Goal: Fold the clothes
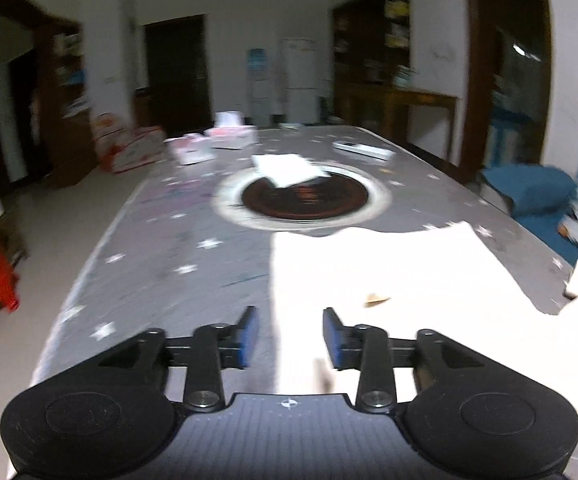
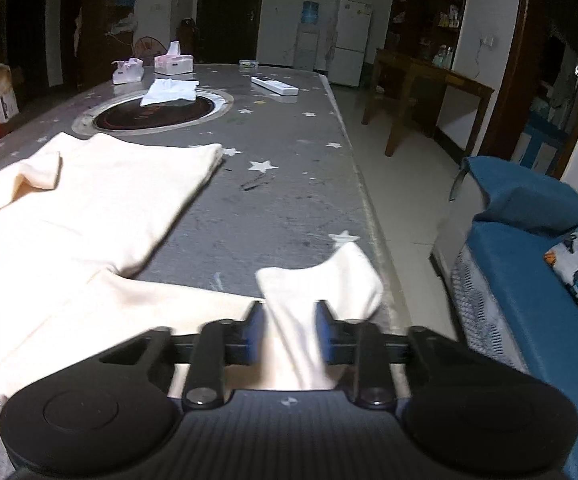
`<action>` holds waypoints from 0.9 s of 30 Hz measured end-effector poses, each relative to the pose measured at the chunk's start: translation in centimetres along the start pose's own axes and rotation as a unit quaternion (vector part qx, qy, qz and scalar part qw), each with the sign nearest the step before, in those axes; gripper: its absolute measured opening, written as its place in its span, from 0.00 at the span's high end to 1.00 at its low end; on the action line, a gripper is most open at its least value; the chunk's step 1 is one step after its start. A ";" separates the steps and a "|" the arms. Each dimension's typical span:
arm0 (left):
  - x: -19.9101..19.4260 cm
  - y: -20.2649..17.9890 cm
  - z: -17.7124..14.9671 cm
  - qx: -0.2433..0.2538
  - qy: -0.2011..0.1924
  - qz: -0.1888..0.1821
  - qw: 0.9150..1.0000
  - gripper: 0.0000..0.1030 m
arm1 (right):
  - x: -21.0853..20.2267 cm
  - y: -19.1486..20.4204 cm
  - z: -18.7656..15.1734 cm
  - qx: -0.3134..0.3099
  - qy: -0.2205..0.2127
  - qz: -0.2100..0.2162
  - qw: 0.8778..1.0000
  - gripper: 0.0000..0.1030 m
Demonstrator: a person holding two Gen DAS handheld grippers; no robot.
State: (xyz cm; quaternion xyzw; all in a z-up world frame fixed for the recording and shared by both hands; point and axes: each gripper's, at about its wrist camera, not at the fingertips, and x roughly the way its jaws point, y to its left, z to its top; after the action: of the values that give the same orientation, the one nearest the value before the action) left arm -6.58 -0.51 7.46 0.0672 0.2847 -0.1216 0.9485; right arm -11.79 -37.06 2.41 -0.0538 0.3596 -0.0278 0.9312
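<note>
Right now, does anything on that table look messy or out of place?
Mostly the cream garment: it lies rumpled, one end between the right hand-held gripper fingers by the table edge. A white cloth overlaps the round inset.

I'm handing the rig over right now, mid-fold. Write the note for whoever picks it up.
Left gripper: jaws apart, nothing between them, above the left edge of the cream garment.
Right gripper: a sleeve or corner flap of the garment sits between the jaws, near the table's right edge; the jaws do not look fully closed, so check the grip.
Garment: spread on the grey star-print table, far part already doubled over on itself.
Done: part of one fold, at most.
Left: bring the held flap inward, finish the folds, flatten.
</note>
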 end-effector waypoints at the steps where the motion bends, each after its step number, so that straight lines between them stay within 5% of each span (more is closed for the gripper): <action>1: 0.8 -0.9 0.3 0.016 0.006 -0.010 1.000 0.58 | -0.1 -0.3 0.0 0.002 -0.002 -0.006 1.000 0.93; 9: 7.5 -5.3 1.5 0.096 0.052 -0.017 0.994 0.54 | -1.5 -4.8 -0.9 0.063 -0.014 -0.085 0.994 0.94; 13: 10.0 -5.3 1.4 0.090 0.072 -0.006 0.993 0.54 | -1.9 -5.9 -1.5 0.076 -0.016 -0.096 0.992 0.80; 18: 10.6 -4.3 1.2 0.072 0.073 -0.001 0.995 0.93 | -2.7 -5.5 -1.3 0.075 -0.029 -0.078 0.994 0.69; 27: 3.2 3.6 2.7 -0.049 -0.014 0.034 0.998 0.97 | -3.0 -1.7 -0.1 0.044 -0.036 0.008 0.998 0.57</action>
State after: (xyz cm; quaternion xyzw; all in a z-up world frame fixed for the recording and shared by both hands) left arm -1.60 1.82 8.16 0.0288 0.2742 -0.0758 0.9583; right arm -14.12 -38.49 4.50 -0.0111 0.3250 -0.0343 0.9450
